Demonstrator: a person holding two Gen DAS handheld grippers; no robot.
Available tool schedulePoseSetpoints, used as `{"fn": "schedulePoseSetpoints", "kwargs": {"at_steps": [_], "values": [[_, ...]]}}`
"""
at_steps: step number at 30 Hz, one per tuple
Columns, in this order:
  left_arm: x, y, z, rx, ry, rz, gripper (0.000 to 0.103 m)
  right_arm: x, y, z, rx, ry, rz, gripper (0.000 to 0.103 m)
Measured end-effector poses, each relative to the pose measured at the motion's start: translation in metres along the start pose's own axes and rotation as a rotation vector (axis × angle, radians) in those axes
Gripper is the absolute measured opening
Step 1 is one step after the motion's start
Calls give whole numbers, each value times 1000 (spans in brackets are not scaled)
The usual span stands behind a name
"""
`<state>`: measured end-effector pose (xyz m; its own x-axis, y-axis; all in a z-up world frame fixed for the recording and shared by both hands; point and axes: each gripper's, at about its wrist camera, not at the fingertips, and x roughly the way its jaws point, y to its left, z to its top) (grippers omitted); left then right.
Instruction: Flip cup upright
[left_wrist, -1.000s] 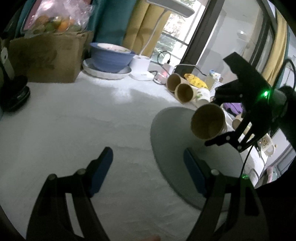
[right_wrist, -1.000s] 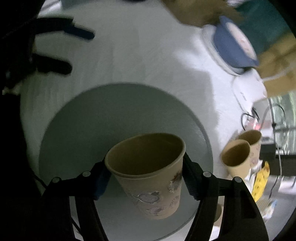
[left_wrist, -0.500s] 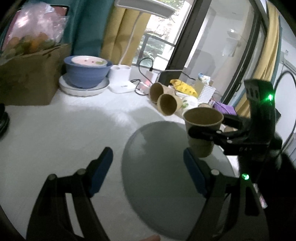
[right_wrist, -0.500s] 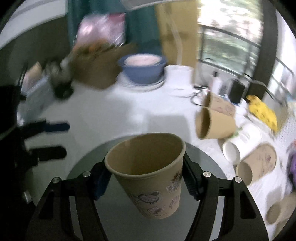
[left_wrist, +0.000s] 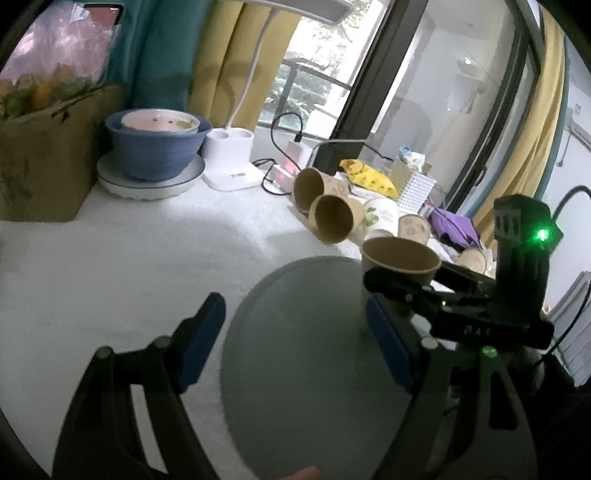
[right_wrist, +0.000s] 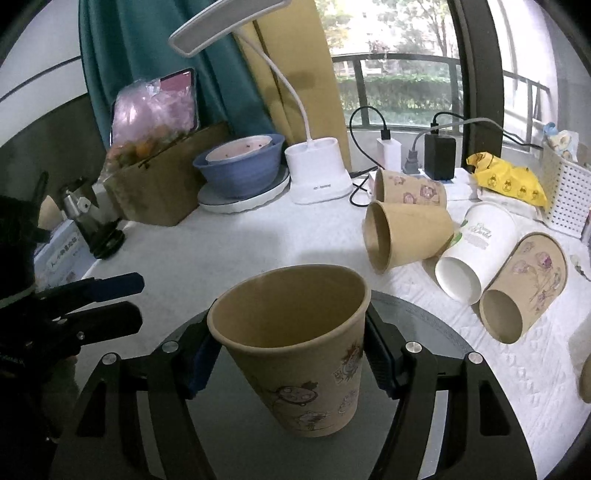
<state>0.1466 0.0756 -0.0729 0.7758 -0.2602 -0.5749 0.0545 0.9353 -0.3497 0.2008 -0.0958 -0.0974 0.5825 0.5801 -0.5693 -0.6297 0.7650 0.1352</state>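
The left tongs (left_wrist: 291, 332) are hovering spread wide and empty over the near-left edge of the grey round mat (left_wrist: 295, 387) on the white surface (left_wrist: 110, 258). To their right, the right tongs (right_wrist: 288, 354) are gripping the brown paper cup (right_wrist: 295, 350) by its sides, mouth up, long axis nearly vertical, base at or just above the mat. Setting it down looks like the remaining step, and only the right tongs are placed to do it.

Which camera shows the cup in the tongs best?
The right wrist view: the cup fills the centre, open mouth up, printed side visible. The left wrist view shows the cup small at the right, its lower part hidden behind tongs.
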Motion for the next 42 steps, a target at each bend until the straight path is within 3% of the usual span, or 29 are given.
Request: {"fn": "schedulePoseSetpoints", "kwargs": {"at_steps": [15,29,31,33,42], "values": [[-3,-23,-8,40,-10,-32,80,-21,-2,-22,18,1,-63,75],[-31,-47,-24,90,-60,16,80,-50,6,-41,24,10,-109,81],[-36,-51,-27,95,-67,23,83,-56,8,-44,27,2,-115,84],[-42,-54,-30,96,-76,24,96,-62,10,-45,28,-9,-112,84],[-65,-71,-45,112,-106,41,96,-97,21,-56,31,-54,-144,84]]}}
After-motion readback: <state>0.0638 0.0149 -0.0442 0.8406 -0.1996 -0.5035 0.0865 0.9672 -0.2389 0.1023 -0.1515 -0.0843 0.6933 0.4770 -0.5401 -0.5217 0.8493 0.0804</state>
